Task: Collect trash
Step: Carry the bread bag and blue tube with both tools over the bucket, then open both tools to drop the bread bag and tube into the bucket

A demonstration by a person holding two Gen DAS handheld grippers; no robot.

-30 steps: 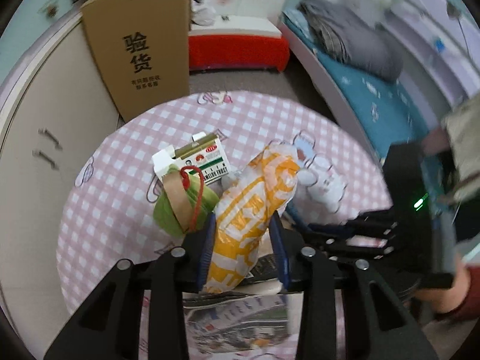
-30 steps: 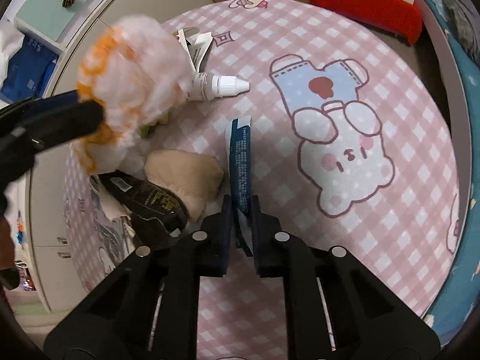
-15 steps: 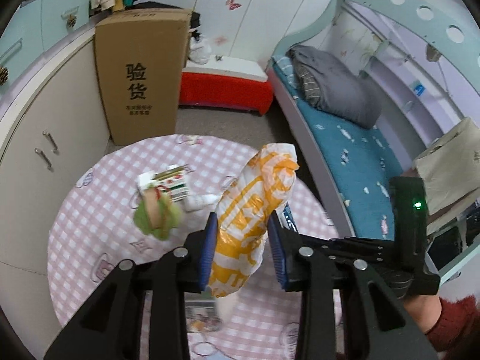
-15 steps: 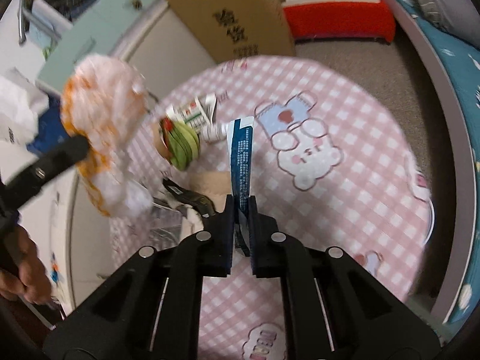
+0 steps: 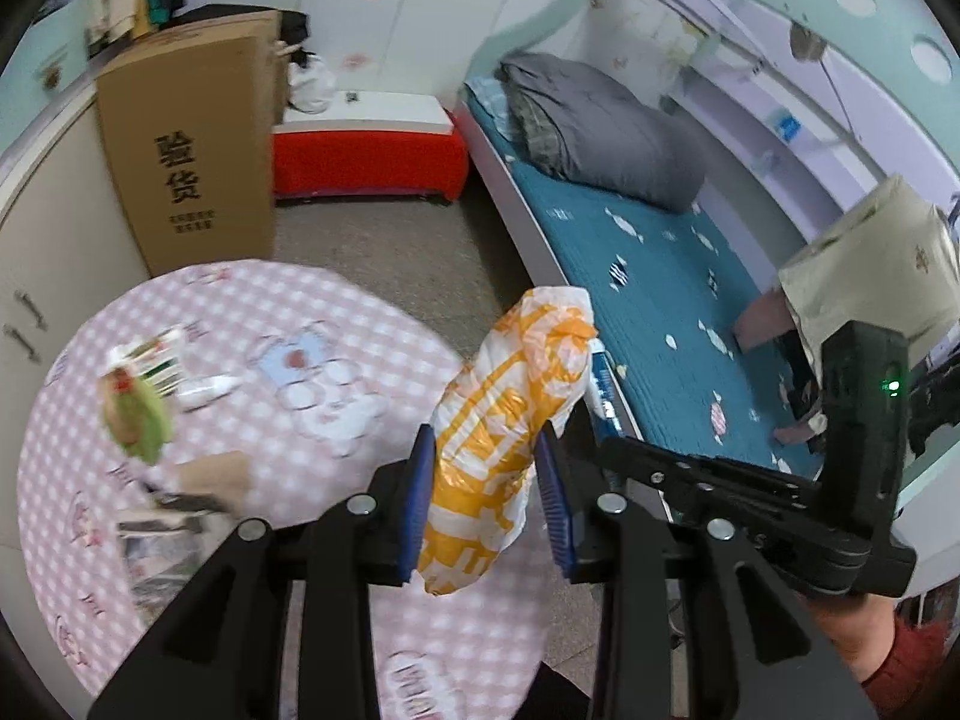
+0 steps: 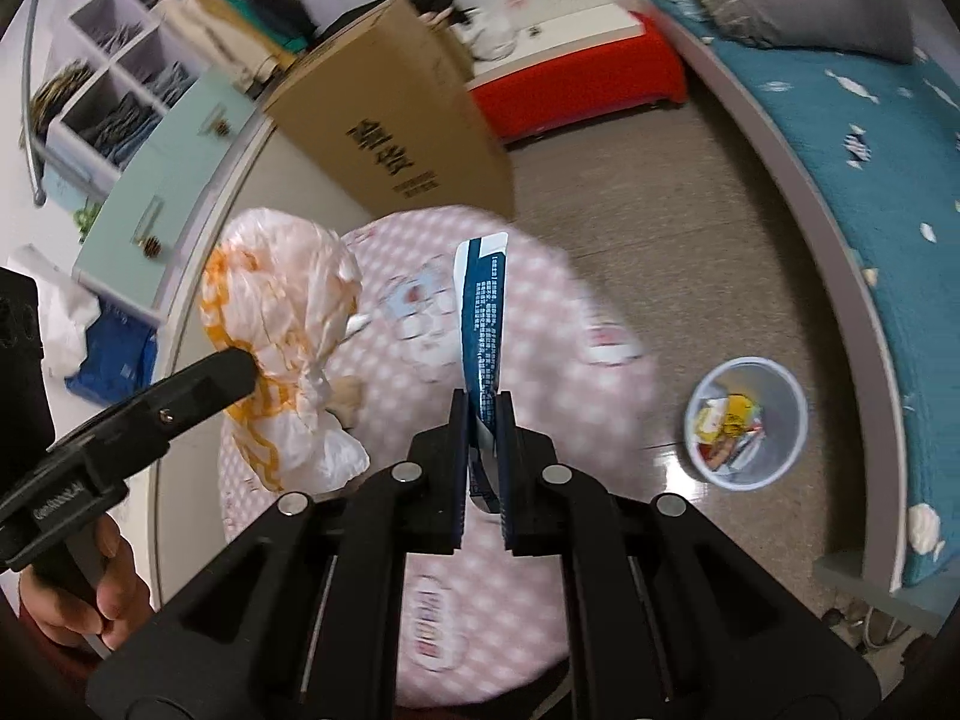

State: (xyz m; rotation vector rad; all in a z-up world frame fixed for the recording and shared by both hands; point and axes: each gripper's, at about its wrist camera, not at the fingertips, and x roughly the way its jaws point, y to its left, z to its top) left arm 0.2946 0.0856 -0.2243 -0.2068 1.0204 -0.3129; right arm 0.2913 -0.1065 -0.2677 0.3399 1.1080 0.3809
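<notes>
My left gripper (image 5: 485, 468) is shut on a crumpled orange and white plastic bag (image 5: 510, 414), held high above the right edge of the round pink checked table (image 5: 252, 324). The bag also shows in the right wrist view (image 6: 282, 324). My right gripper (image 6: 482, 420) is shut on a flat blue and white wrapper (image 6: 482, 324), held upright above the table. A grey trash bin (image 6: 746, 423) holding some litter stands on the floor to the right of the table. A green packet (image 5: 135, 414), a small carton (image 5: 159, 354) and a white dropper bottle (image 5: 207, 387) lie on the table's left part.
A tall cardboard box (image 5: 192, 162) stands behind the table by a cabinet (image 5: 42, 252). A red bench (image 5: 366, 162) sits at the back. A bed with a teal cover (image 5: 654, 306) runs along the right. Brown paper (image 5: 216, 474) and a magazine (image 5: 162, 546) lie on the table.
Both grippers have risen and swung right, carrying the bag and the wrapper away from the table top. The trash bin has come into the right wrist view.
</notes>
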